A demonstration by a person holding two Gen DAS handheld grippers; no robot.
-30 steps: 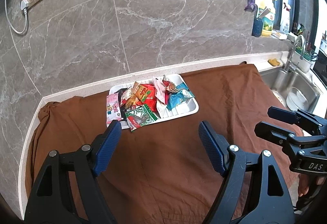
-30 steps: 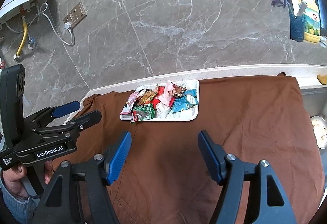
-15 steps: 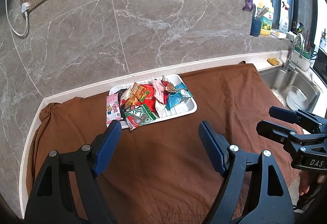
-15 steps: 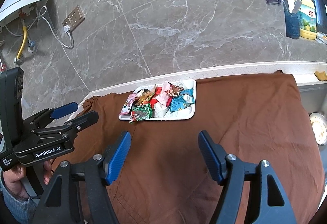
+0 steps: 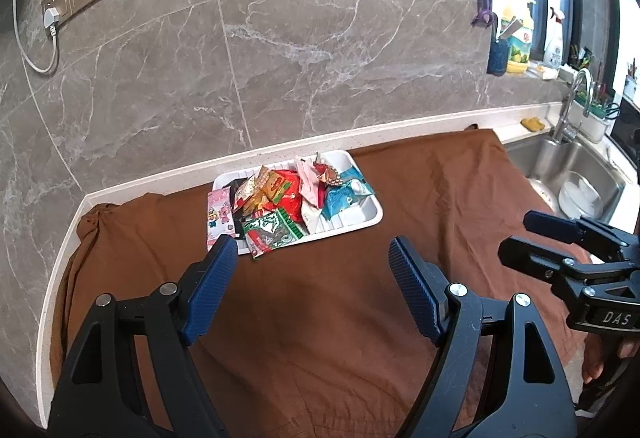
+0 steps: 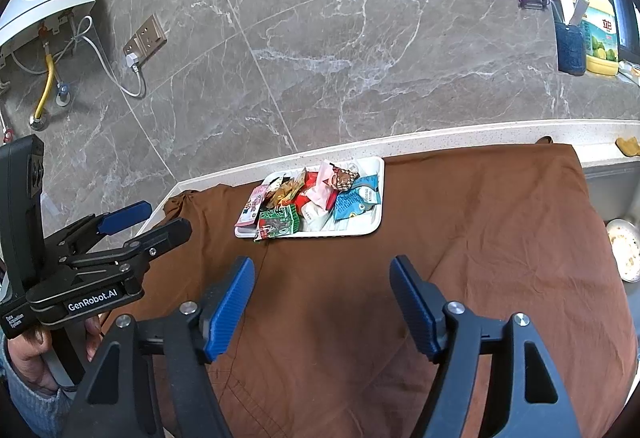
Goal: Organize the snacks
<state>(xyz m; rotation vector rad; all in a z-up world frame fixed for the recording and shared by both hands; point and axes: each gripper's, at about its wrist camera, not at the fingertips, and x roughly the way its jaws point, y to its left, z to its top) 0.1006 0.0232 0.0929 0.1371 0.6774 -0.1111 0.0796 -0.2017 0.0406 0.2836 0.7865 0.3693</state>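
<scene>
A white tray (image 5: pixel 360 216) (image 6: pixel 376 198) lies on the brown cloth near the wall, heaped with snack packets. A pink packet (image 5: pixel 218 216) (image 6: pixel 251 207) and a green packet (image 5: pixel 272 232) (image 6: pixel 278 222) hang over its left and front rims; a blue packet (image 5: pixel 346 194) (image 6: pixel 356 200) lies at its right. My left gripper (image 5: pixel 310 288) (image 6: pixel 144 216) hovers open above bare cloth, short of the tray, holding nothing. My right gripper (image 6: pixel 322 296) (image 5: pixel 528 234) is open too, empty, level with the left one and to its right.
The brown cloth (image 5: pixel 420 198) covers the counter up to a white backsplash ledge (image 5: pixel 400 126) under the marble wall. A steel sink (image 5: pixel 576 178) with a dish and tap lies off the cloth's right end. Bottles (image 6: pixel 600 42) stand on the far right ledge. A person's hand (image 6: pixel 28 350) grips the left handle.
Both views have shifted a little, the tray sitting slightly further left in the right wrist view. The jaws and the snacks look the same as before.
</scene>
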